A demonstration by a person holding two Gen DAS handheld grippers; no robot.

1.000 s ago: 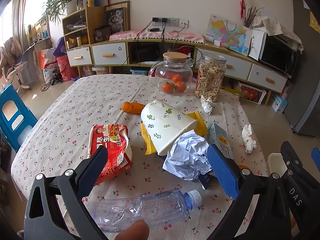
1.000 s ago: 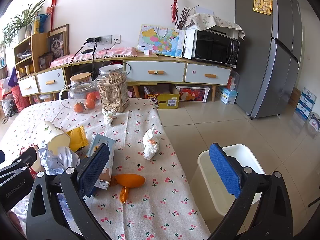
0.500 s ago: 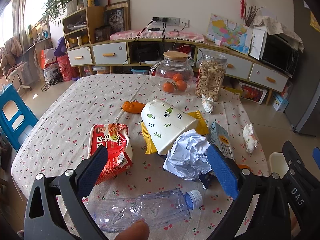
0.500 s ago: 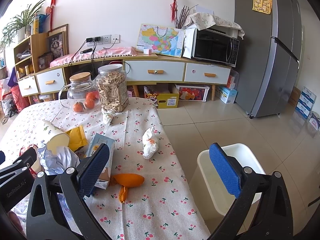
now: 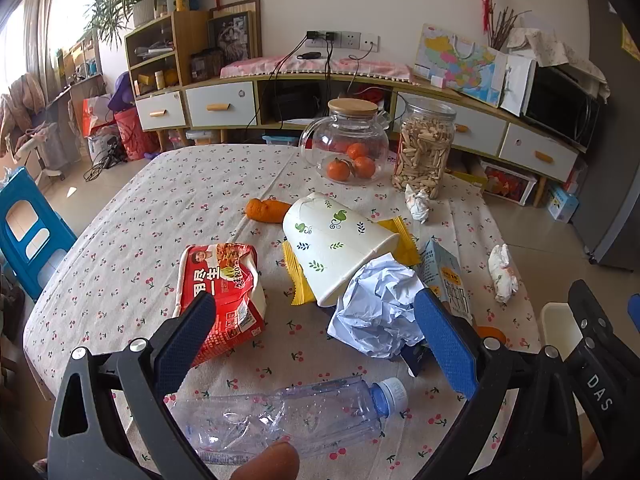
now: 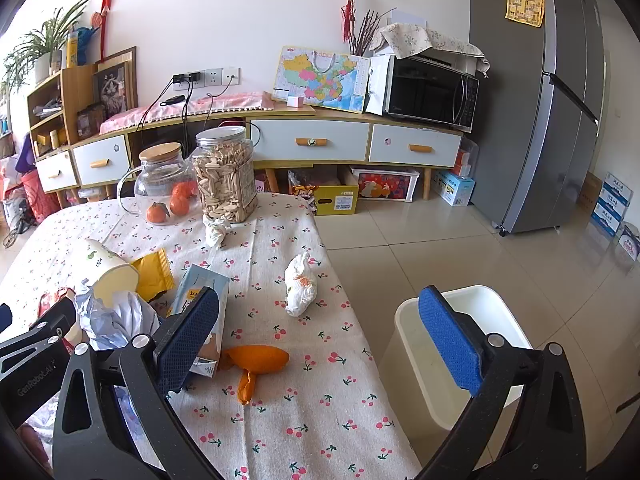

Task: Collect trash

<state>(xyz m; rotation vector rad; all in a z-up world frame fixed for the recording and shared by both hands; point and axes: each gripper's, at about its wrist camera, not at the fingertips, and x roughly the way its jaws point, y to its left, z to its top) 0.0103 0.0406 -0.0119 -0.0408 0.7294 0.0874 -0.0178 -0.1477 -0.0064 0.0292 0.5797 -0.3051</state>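
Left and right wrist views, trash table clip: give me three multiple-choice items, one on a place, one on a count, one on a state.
1. Where is the white plastic bin?
A. on the table
B. on the floor beside the table
C. on the sideboard

2. How many oranges are in the round glass jar with the wooden lid?
A. one
B. three
C. six

3. How is the clear plastic bottle with the blue cap?
A. upright, full
B. lying, crumpled
C. held in tongs

B: the right wrist view shows it standing on the tiles by the table edge.
B: three show through the glass.
B: it lies dented on the cherry-print tablecloth, below the open left tongs.
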